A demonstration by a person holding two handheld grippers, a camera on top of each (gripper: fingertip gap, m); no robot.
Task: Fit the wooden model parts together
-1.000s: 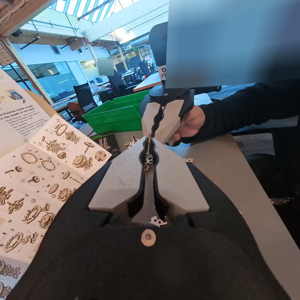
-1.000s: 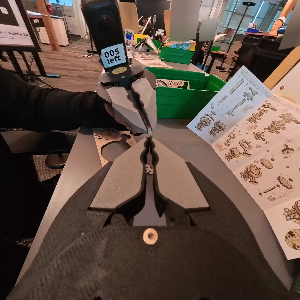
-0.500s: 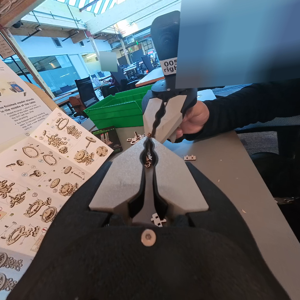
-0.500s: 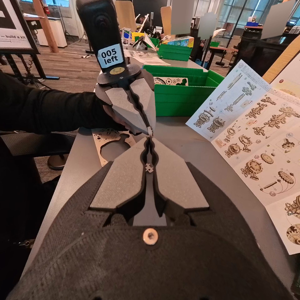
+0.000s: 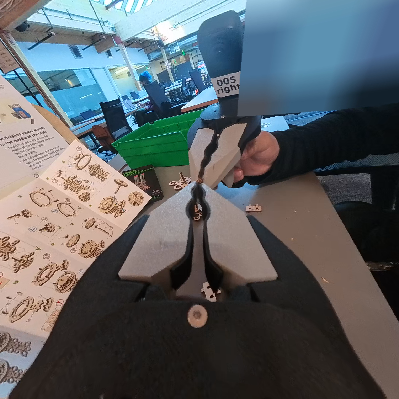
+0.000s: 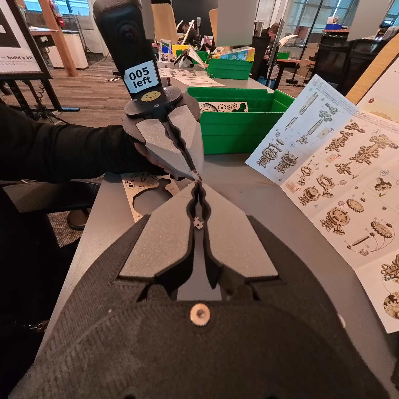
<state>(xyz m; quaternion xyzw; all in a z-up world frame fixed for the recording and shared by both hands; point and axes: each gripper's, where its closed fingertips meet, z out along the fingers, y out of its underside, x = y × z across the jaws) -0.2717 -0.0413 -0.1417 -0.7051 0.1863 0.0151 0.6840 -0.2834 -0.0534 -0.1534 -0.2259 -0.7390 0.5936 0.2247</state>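
Note:
Both grippers meet tip to tip above the grey table (image 5: 291,237). My left gripper (image 5: 197,186) is shut on a small wooden part that I can only just see at its tip in the right wrist view (image 6: 197,175). My right gripper (image 6: 197,185) is shut on a small wooden part (image 5: 200,180) at its tip. The two tips touch or nearly touch. A ring-shaped wooden piece (image 5: 197,216) shows in the gap of my left fingers; I cannot tell if it is held. A small notched piece (image 6: 198,222) shows in the gap of my right fingers.
An open instruction sheet (image 5: 64,216) (image 6: 334,183) stands along one side. Green bins (image 5: 155,146) (image 6: 237,129) are at the back. A flower-shaped wooden part (image 5: 181,182), small loose pieces (image 5: 253,208) (image 5: 210,291), a dark booklet (image 5: 142,181) and a punched sheet (image 6: 146,194) lie on the table. The grippers are tip to tip, or close to it.
Both grippers stay shut and tip to tip. They have shifted slightly together, and the left gripper leans a little more in the right wrist view.

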